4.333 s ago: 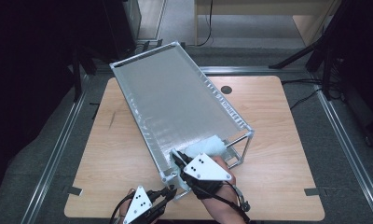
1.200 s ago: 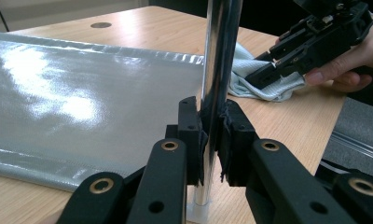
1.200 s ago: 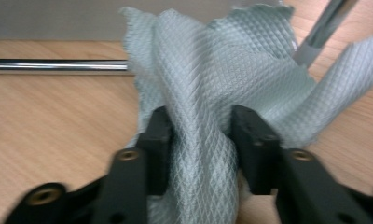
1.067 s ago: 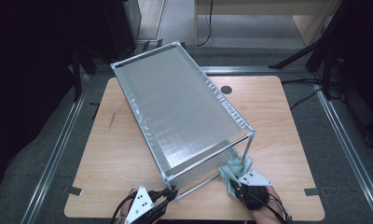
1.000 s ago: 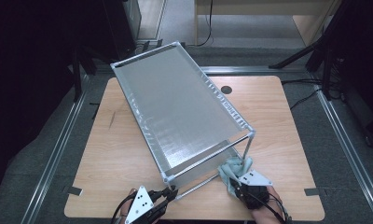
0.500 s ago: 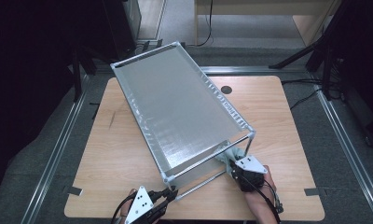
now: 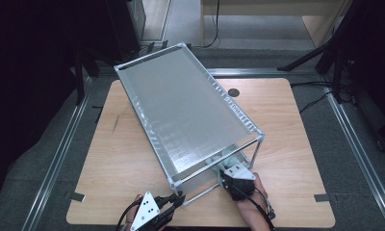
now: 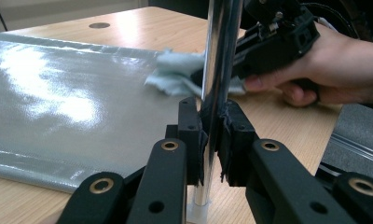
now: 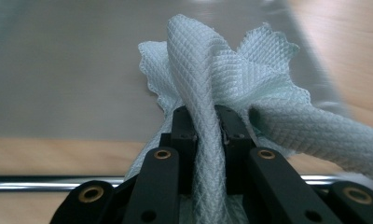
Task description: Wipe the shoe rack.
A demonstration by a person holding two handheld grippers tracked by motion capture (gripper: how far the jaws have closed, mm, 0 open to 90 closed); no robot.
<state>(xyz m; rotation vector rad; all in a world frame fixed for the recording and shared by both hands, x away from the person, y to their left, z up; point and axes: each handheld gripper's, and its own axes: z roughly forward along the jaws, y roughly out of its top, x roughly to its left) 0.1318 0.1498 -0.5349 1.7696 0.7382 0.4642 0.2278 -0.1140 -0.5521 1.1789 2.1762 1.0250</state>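
My left gripper (image 7: 173, 201) is at the near edge of the table (image 7: 109, 159), and its jaws are squeezed tight on a shiny metal post (image 8: 219, 70). The post is the near corner leg of the rack (image 7: 190, 113) — a frame of silver bars with a grey sheet for a top. In the left gripper view the post stands straight up between my two black jaws, and both pads press on it.

My right gripper (image 7: 229, 173) is a bit to the right, just at the near end of the rack, down low under the top. Its jaws are clamped on a pale green cloth (image 9: 222, 79). The cloth is bunched up, and folds of it poke out past the jaws and flop to one side. It has a little criss-cross pattern.

The cloth lies on the rack's lower grey sheet (image 8: 58, 102), close to its near edge. From the left gripper view I can see my right hand (image 8: 334, 74) behind the post, with the cloth sticking out to the left of it.
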